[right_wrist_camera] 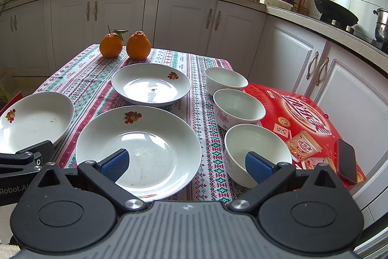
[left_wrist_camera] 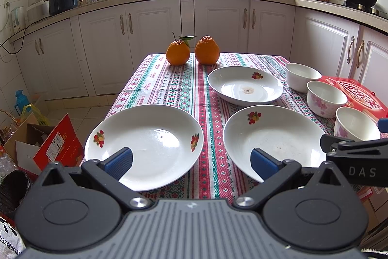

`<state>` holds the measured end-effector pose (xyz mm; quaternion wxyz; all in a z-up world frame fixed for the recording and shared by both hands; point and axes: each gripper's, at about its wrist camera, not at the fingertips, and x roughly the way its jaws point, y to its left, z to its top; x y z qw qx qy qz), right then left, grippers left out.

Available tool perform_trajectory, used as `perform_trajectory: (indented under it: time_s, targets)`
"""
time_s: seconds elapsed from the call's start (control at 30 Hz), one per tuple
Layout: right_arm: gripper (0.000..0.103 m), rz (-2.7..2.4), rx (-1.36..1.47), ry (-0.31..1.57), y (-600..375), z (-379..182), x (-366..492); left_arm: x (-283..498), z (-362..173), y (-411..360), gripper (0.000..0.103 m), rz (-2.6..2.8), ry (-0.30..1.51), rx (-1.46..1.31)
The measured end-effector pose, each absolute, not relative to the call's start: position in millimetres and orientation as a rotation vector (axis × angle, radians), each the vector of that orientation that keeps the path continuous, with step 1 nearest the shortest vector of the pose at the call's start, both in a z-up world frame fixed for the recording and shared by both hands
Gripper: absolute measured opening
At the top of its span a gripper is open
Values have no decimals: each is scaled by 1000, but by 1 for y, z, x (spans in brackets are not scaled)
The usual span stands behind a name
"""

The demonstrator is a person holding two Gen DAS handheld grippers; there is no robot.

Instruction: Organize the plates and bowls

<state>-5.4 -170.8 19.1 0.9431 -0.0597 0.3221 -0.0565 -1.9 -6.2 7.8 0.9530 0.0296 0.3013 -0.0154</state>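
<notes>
Left gripper (left_wrist_camera: 191,163) hovering over near table edge, jaws spread wide, gripping nothing. Right gripper (right_wrist_camera: 186,165) hovering likewise, jaws spread, empty. 3 plates lying flat on patterned tablecloth (left_wrist_camera: 169,86): near-left plate (left_wrist_camera: 148,140), near-right plate (left_wrist_camera: 276,137), far plate (left_wrist_camera: 245,85) sitting behind them, all apart. 3 bowls standing upright in row along right side: far bowl (right_wrist_camera: 225,80), middle bowl (right_wrist_camera: 238,104), near bowl (right_wrist_camera: 257,149). 2 oranges (left_wrist_camera: 191,51) resting at far table edge. Phone (right_wrist_camera: 346,160) lying on red box (right_wrist_camera: 298,113).
</notes>
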Motion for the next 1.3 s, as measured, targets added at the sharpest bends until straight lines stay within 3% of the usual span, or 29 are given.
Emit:
perform_trajectory:
  time_s: [1.3]
  targets:
    - [103, 213, -89, 629, -167, 46, 52, 23, -6, 47, 102, -52, 643, 121]
